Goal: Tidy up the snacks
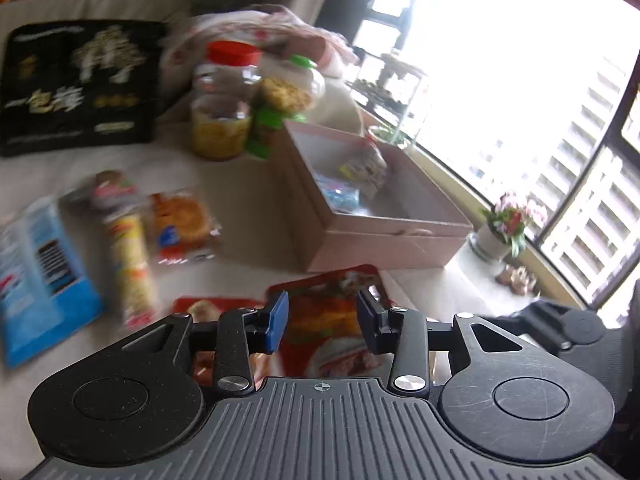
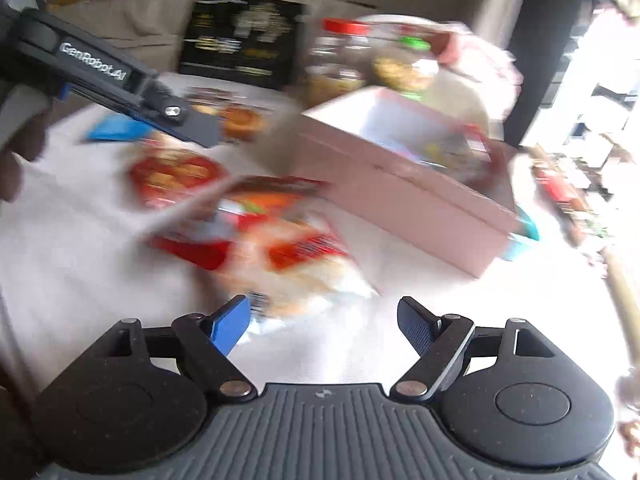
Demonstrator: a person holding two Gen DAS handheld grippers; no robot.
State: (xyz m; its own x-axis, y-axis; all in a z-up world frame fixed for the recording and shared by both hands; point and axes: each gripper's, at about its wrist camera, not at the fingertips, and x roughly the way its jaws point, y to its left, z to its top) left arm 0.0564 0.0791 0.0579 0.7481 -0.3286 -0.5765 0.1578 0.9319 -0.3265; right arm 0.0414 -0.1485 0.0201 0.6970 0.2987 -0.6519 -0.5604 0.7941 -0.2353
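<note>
A pink cardboard box [image 1: 384, 240] stands open on the white cloth and holds a few small snack packets [image 1: 362, 170]; it also shows in the right wrist view [image 2: 400, 196]. My left gripper [image 1: 322, 322] is open, above a red snack packet [image 1: 324, 320] near the box's front corner. My right gripper [image 2: 324, 326] is open and empty, above a blurred red-and-white snack bag [image 2: 304, 256]. The left gripper's body [image 2: 120, 92] shows at upper left in the right wrist view. Loose on the cloth lie a blue packet [image 1: 40, 268], a yellow tube pack [image 1: 128, 240] and an orange cake packet [image 1: 184, 224].
A large black bag [image 1: 80, 84] stands at the back. Red-lidded and green-lidded jars [image 1: 228, 100] cluster behind the box. A flower pot [image 1: 504, 228] sits on the window sill at the right. Both views are motion-blurred.
</note>
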